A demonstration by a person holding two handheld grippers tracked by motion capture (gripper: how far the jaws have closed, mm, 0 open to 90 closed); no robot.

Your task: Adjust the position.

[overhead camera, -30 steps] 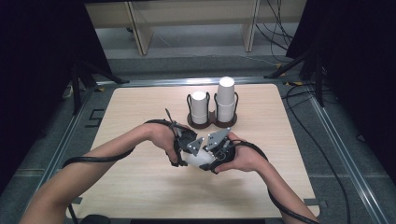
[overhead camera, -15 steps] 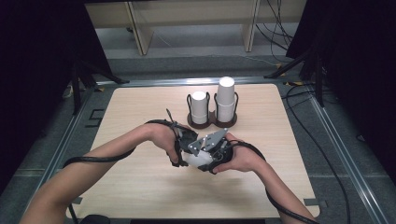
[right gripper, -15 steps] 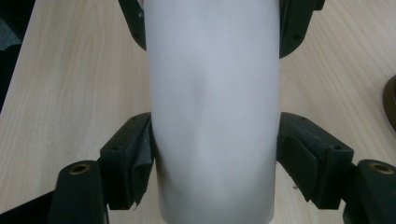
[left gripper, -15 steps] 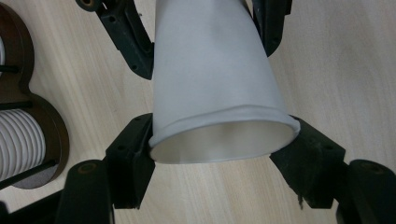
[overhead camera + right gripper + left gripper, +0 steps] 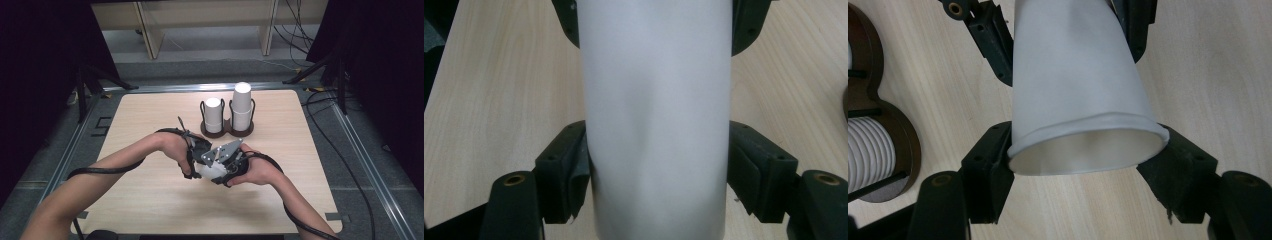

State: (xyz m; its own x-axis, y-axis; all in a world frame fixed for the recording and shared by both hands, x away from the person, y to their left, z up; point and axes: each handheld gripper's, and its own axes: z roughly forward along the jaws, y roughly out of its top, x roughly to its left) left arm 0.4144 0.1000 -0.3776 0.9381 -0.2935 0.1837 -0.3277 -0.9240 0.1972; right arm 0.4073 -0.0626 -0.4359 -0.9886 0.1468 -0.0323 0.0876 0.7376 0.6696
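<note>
A white paper cup (image 5: 206,170) lies sideways between both grippers, just above the middle of the wooden table (image 5: 140,200). My left gripper (image 5: 1085,167) is shut on the cup (image 5: 1078,75) at its open rim, one black pad pressing each side. My right gripper (image 5: 659,170) is shut on the cup (image 5: 656,100) around its body. Each gripper view also has the other gripper's jaws at its top edge, on the same cup. From above, the left gripper (image 5: 196,156) and right gripper (image 5: 227,162) meet nose to nose, with the hands hiding most of the cup.
A dark two-slot cup holder (image 5: 227,132) stands behind the hands, with a short stack of white cups (image 5: 213,114) on its left and a taller stack (image 5: 242,104) on its right. The holder (image 5: 895,130) also appears at the left gripper view's left edge. Cables trail toward the table's near edge.
</note>
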